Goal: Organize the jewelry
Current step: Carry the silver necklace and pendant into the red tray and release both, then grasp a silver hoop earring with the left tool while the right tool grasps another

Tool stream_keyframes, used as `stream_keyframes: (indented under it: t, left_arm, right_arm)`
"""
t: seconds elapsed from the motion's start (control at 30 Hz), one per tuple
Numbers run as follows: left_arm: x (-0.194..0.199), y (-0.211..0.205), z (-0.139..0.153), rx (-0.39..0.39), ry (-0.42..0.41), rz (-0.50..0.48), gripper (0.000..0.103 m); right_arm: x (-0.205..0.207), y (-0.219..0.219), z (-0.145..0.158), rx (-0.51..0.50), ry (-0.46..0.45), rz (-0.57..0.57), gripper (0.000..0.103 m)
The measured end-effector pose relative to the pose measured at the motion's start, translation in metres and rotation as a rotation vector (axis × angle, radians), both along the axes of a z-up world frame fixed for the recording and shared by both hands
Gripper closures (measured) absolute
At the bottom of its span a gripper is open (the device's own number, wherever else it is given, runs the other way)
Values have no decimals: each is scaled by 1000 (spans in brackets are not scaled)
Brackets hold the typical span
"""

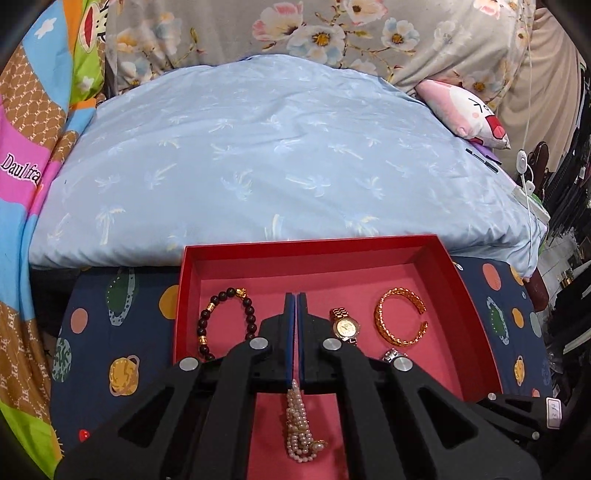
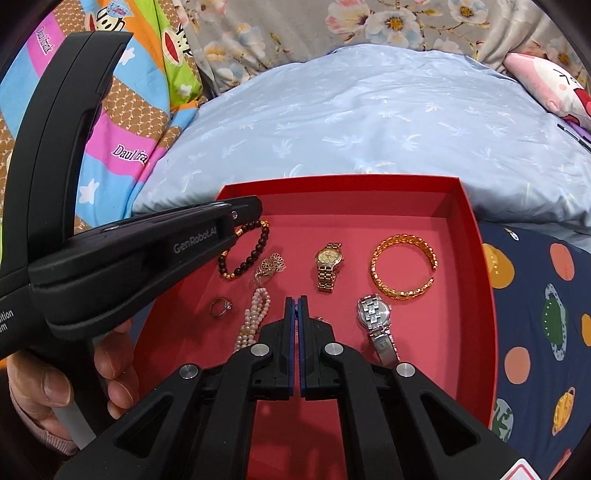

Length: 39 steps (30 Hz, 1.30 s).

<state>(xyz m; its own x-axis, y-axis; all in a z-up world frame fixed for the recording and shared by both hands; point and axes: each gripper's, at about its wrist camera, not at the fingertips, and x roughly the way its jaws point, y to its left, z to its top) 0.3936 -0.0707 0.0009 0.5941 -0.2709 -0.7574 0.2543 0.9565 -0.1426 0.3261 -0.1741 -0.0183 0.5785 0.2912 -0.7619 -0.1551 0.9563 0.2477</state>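
**Both grippers over the red tray**

My left gripper (image 1: pixel 295 295) was clenched, its blue pads together; pearls (image 1: pixel 298 424) hung between the finger bases, though I could not tell whether they were gripped or only lay beneath. My right gripper (image 2: pixel 296 299) was pressed shut on nothing, above the tray floor.

Only the right view showed my hand (image 2: pixel 74 373) on the left tool's handle, a ring (image 2: pixel 220 307) and a gold filigree piece (image 2: pixel 271 265) by the pearls (image 2: pixel 254 317), and the whole silver watch (image 2: pixel 376 319). The left view caught just the silver watch's (image 1: pixel 394 355) end behind my finger.

Farther in lay the bead bracelet (image 1: pixel 227 322), gold watch (image 1: pixel 344 326) and gold cuff (image 1: pixel 402 317), each apart from the others. The back half of the tray (image 1: pixel 310 248) was bare pink floor, ringed by low red walls.

The tray sat on a navy planet-print cloth (image 1: pixel 110 332), its far wall against a pale blue pillow (image 1: pixel 280 162). Behind it were a floral cover (image 1: pixel 314 29) and a pink plush (image 1: pixel 465 110).

The left tool's body read "GenRobot.AI" (image 2: pixel 195 240); the bright blanket read "Daul fra" (image 2: pixel 130 153).
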Motion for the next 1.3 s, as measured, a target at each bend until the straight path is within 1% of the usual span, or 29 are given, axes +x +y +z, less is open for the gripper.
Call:
stream_keyframes:
  t: [0.03, 0.1, 0.17, 0.2, 0.27, 0.37, 0.47, 0.57, 0.7, 0.77, 0.87, 0.97, 1.07, 1.17, 1.27, 1.3]
  left_arm:
    - [0, 1, 0, -1, 1, 5, 102]
    - [0, 3, 0, -3, -2, 17, 95]
    - [-1, 8, 3, -4, -9, 37, 71]
    - [-4, 12, 7, -15, -23, 51, 67]
    - [-7, 19, 14, -18, -37, 68, 59]
    - [-17, 31, 29, -30, -58, 88, 59]
    - [-34, 43, 44, -14, -84, 99, 58]
    - [-61, 56, 56, 1, -95, 108, 55]
    - [-99, 73, 61, 5, -86, 121, 54]
    - [-116, 79, 61, 4, -74, 129, 54]
    - [-145, 86, 56, -11, -46, 129, 53]
    - [-174, 92, 47, -15, -12, 129, 53]
    - [-199, 96, 35, -18, 26, 136, 52]
    - [-223, 93, 18, -11, 74, 132, 49]
    - [-241, 87, 5, 3, 105, 124, 47]
    - [-246, 83, 0, 12, 114, 119, 46]
  right_arm:
    - [0, 0, 0, -1, 0, 1, 101]
    - [0, -2, 1, -3, -11, -14, 99]
    - [-2, -6, 5, 5, -22, -31, 94]
    - [-4, -9, 8, 8, -29, -39, 92]
    - [-7, -14, 15, 11, -46, -51, 82]
    - [-17, -20, 31, 11, -82, -67, 79]
    - [-33, -28, 49, 8, -114, -82, 75]
    - [-56, -35, 63, 3, -135, -95, 72]
    - [-95, -43, 73, -30, -135, -126, 72]
    - [-111, -47, 72, -24, -120, -129, 72]
    - [-140, -52, 71, -49, -106, -151, 69]
    - [-168, -56, 66, -55, -89, -173, 63]
    - [-194, -60, 58, -45, -62, -195, 63]
    - [-214, -61, 45, -76, -41, -225, 59]
    - [-228, -63, 28, -99, 1, -239, 59]
    - [-233, -62, 20, -128, 14, -242, 59]
